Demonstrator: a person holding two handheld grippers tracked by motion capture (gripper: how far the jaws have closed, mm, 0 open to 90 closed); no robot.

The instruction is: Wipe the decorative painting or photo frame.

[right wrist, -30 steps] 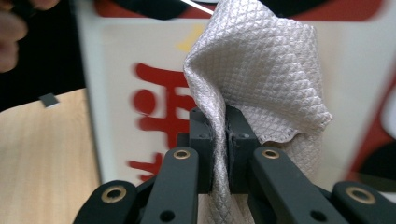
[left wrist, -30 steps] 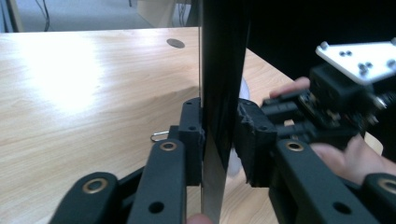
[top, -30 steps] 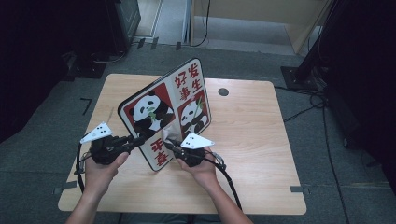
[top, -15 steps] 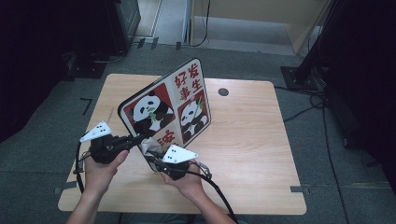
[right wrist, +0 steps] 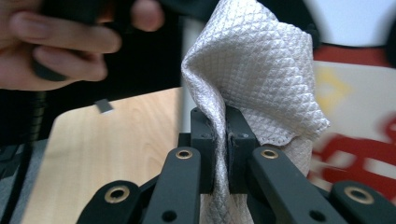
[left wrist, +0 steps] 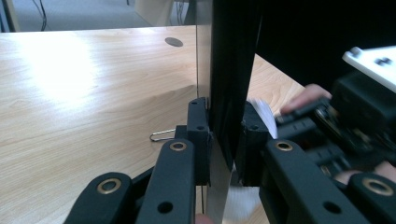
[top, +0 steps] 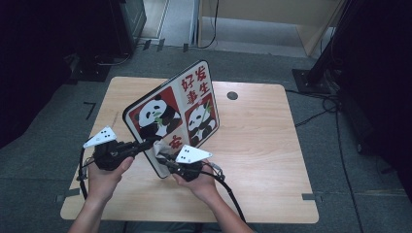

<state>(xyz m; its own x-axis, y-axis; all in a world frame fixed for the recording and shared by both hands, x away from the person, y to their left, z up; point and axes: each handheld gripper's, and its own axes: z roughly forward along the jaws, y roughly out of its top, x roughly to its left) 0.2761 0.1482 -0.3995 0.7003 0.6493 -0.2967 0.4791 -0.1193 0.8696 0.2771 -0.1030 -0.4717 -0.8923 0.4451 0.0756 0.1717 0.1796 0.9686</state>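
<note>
A board (top: pixel 175 114) printed with two pandas and red characters stands tilted on its lower edge on the wooden table (top: pixel 262 145). My left gripper (top: pixel 148 144) is shut on the board's near edge; in the left gripper view the dark board edge (left wrist: pixel 231 84) sits clamped between the pads of the left gripper (left wrist: pixel 224 135). My right gripper (top: pixel 164 160) is shut on a white waffle-weave cloth (right wrist: pixel 252 65), which bunches above the right gripper (right wrist: pixel 226 126) and lies against the board's lower face (right wrist: pixel 355 88). The cloth (left wrist: pixel 261 109) shows just beyond the board.
A small paper clip (left wrist: pixel 161 135) lies on the table behind the board. A round cable hole (top: pixel 232 95) sits at the table's far side. Dark floor, cables and stands surround the table. The hand on the left gripper (right wrist: pixel 60 42) is close to the cloth.
My right hand has shifted left along the board's lower part, taking the cloth toward the near corner. The left hand and the board have stayed put.
</note>
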